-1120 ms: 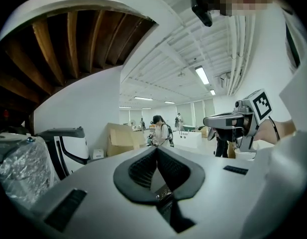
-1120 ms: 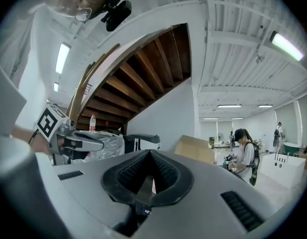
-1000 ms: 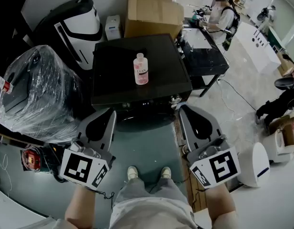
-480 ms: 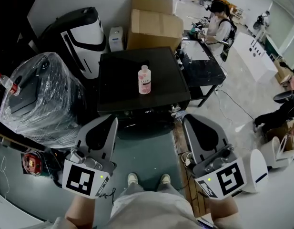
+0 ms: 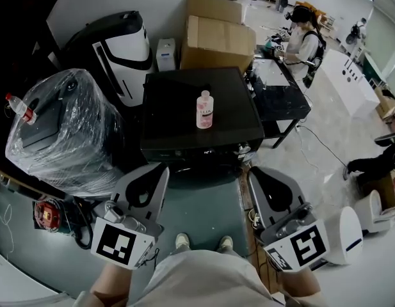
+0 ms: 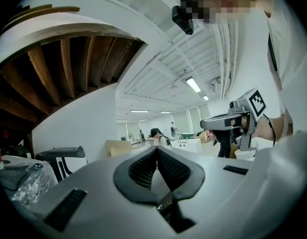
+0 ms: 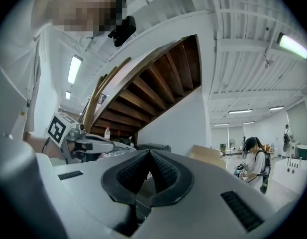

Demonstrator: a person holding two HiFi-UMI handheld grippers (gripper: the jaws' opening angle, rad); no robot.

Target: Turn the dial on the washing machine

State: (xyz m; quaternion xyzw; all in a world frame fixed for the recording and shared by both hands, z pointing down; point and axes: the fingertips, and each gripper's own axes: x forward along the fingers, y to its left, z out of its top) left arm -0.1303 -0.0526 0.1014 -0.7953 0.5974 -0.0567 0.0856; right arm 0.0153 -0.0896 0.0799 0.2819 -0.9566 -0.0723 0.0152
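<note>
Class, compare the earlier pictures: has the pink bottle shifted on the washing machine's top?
No. The pink bottle stands near the middle of the washing machine top, as before; only the head view shifted.

1. The pink-and-white bottle (image 5: pixel 205 109) stands on the dark washing machine (image 5: pixel 175 101), far centre. The short brand word on its label looks like "LUX", but it is too small to be sure. The finer print below it cannot be read.
2. Near left, the cube of the left gripper (image 5: pixel 161 169) shows a black-and-white square marker (image 5: pixel 118 245): a block pattern rather than lettering.
3. Near right, the cube of the right gripper (image 5: pixel 254 171) bears a like pattern marker (image 5: pixel 306 244). Its blocks loosely resemble a 5.
4. A small dark sign (image 7: pixel 102 98) on the wooden beams, far left in the right gripper view, is unreadable.
</note>
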